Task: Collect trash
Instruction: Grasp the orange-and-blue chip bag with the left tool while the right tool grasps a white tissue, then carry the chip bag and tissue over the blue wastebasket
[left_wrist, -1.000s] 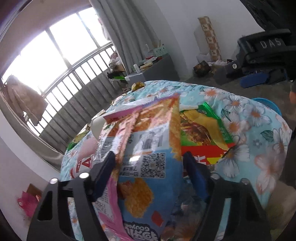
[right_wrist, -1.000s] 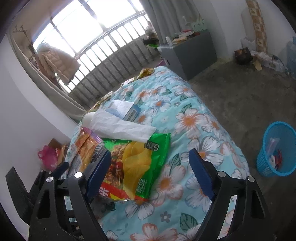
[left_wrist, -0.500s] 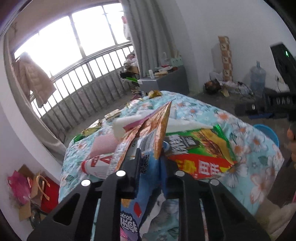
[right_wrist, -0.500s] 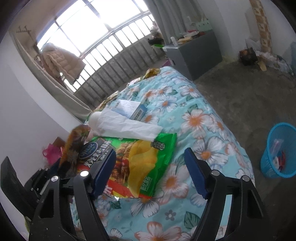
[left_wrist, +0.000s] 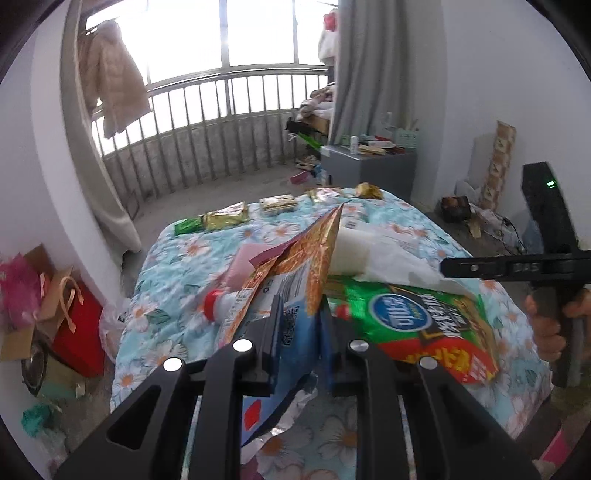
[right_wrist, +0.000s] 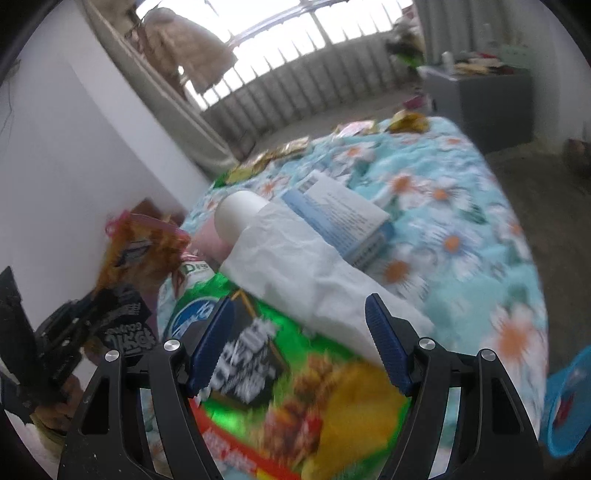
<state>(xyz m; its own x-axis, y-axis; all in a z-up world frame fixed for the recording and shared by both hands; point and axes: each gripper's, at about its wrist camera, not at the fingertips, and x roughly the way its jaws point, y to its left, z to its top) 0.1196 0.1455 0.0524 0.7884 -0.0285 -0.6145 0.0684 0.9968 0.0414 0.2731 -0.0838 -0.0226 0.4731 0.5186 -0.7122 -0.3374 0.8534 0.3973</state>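
My left gripper (left_wrist: 300, 332) is shut on an orange-and-blue snack bag (left_wrist: 306, 254), which it holds up off the floral-covered table (left_wrist: 177, 266). The right wrist view shows the same bag (right_wrist: 140, 251) raised at the left. A green chip bag (right_wrist: 295, 387) lies flat under my right gripper (right_wrist: 297, 306), whose jaws stand open just above it with nothing gripped. A white paper roll with a loose sheet (right_wrist: 295, 266) overlaps the chip bag's far end. A bottle with a red cap (left_wrist: 214, 306) lies behind the held bag.
A blue-and-white box (right_wrist: 343, 218) lies beyond the paper. Several foil wrappers (left_wrist: 225, 218) sit at the table's far edge. A blue basket (right_wrist: 569, 398) stands on the floor at right, a grey cabinet (left_wrist: 369, 166) behind, and a red bag (left_wrist: 77, 325) at left.
The left gripper closed on the snack bag, rolled and lifted it. The right gripper slid in over the green chip bag, its jaws a little narrower.
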